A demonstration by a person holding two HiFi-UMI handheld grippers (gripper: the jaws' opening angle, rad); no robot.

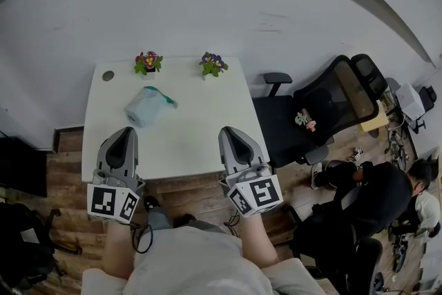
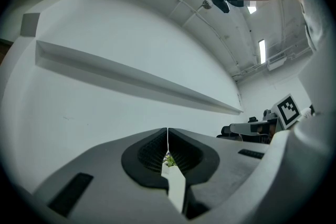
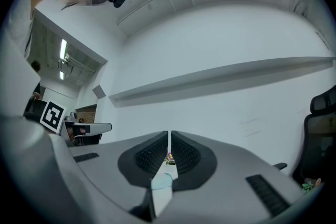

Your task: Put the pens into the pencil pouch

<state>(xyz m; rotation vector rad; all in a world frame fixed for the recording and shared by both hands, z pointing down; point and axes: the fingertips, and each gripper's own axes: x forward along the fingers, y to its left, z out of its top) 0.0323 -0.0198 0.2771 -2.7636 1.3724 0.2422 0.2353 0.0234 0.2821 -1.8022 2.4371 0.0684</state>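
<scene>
A pale blue pencil pouch (image 1: 143, 109) lies on the white table (image 1: 200, 138), left of the middle. A teal piece (image 1: 166, 99) sticks out at the pouch's far right end; I cannot tell whether it is a pen. No loose pens show on the table. My left gripper (image 1: 126, 132) hovers over the near left edge, just short of the pouch, with its jaws shut and empty (image 2: 167, 140). My right gripper (image 1: 230, 130) hangs over the near right edge, shut as well with nothing between its jaws (image 3: 169, 145). Both point toward the far wall.
Two small flower pots (image 1: 148, 63) (image 1: 213, 64) stand at the table's far edge, and a grey round disc (image 1: 108, 75) sits in the far left corner. A black office chair (image 1: 324, 107) stands right of the table. A seated person (image 1: 376, 193) is at the lower right.
</scene>
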